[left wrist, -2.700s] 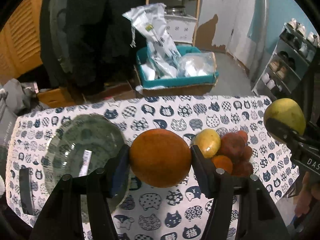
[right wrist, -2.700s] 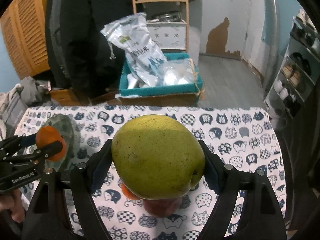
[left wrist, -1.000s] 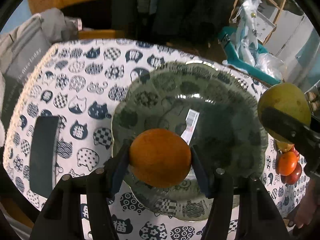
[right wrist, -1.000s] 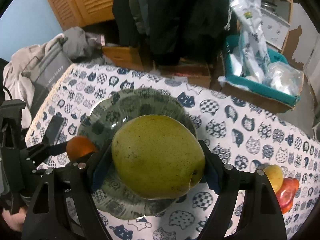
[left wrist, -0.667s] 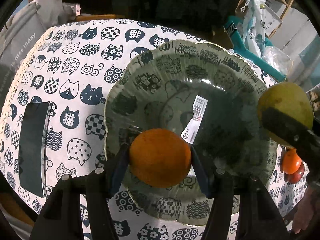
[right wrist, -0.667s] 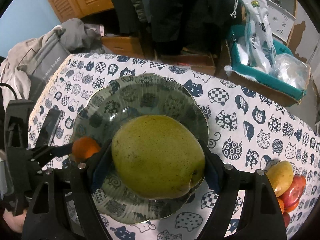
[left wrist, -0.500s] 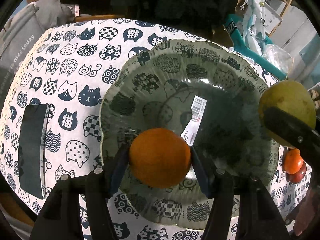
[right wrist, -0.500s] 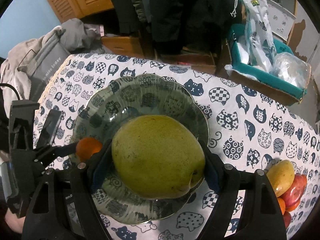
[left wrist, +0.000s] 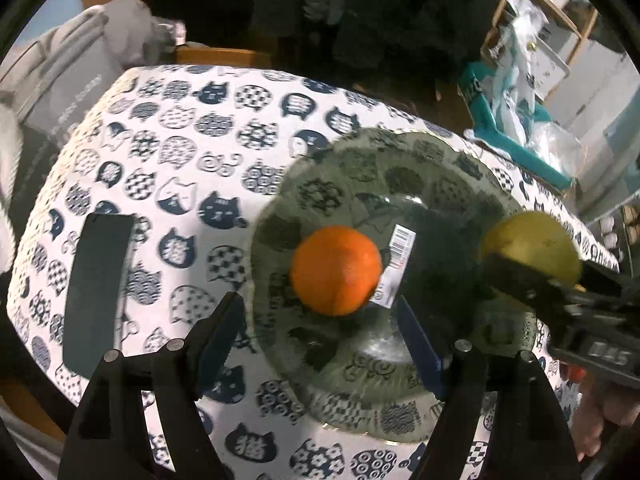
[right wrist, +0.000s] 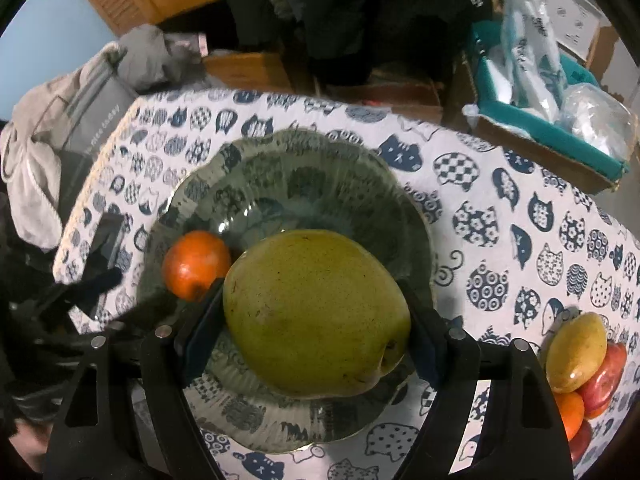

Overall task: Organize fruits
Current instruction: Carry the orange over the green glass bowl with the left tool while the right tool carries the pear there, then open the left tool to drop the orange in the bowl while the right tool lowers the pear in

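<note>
Orange (left wrist: 335, 270) lying in glass plate (left wrist: 440, 168), left gripper (left wrist: 320, 320) jaws opening clear of it, right gripper (right wrist: 316, 330) clenched on green mango (right wrist: 316, 312) above plate

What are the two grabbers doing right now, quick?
Left gripper: opening, nothing held; the orange sits loose in the bowl.
Right gripper: shut on the pear, above the bowl.

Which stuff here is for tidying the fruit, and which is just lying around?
For the job: orange in the glass plate; big green fruit in the right gripper; left gripper, jaws opening; fruit pile.

Lying about: black phone; grey bag; teal box.
</note>
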A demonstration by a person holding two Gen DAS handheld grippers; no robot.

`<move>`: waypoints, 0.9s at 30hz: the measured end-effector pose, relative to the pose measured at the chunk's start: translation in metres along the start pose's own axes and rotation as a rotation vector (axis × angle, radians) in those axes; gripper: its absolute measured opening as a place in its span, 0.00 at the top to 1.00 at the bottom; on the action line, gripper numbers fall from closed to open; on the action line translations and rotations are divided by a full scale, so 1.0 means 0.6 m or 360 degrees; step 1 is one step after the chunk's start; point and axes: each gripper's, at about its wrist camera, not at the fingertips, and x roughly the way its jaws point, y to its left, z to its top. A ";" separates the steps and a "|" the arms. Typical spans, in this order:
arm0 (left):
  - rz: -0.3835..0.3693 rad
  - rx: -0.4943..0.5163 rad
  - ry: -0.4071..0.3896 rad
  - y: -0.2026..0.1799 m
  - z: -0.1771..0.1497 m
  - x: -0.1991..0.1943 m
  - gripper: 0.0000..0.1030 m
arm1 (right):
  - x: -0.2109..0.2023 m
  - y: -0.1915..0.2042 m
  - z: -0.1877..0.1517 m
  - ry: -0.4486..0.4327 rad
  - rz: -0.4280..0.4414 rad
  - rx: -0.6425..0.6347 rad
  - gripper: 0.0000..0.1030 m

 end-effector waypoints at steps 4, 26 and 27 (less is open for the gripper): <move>-0.0010 -0.0084 -0.0026 0.030 0.000 -0.016 0.23 | 0.025 0.015 -0.002 0.0085 -0.0039 -0.0053 0.21; -0.0005 -0.0117 -0.0088 0.043 -0.016 -0.063 0.23 | -0.005 0.037 0.006 0.0009 -0.0075 -0.0062 0.17; -0.0012 -0.0112 -0.0092 0.039 -0.016 -0.066 0.23 | -0.015 0.036 0.007 -0.0013 -0.0091 -0.0059 0.17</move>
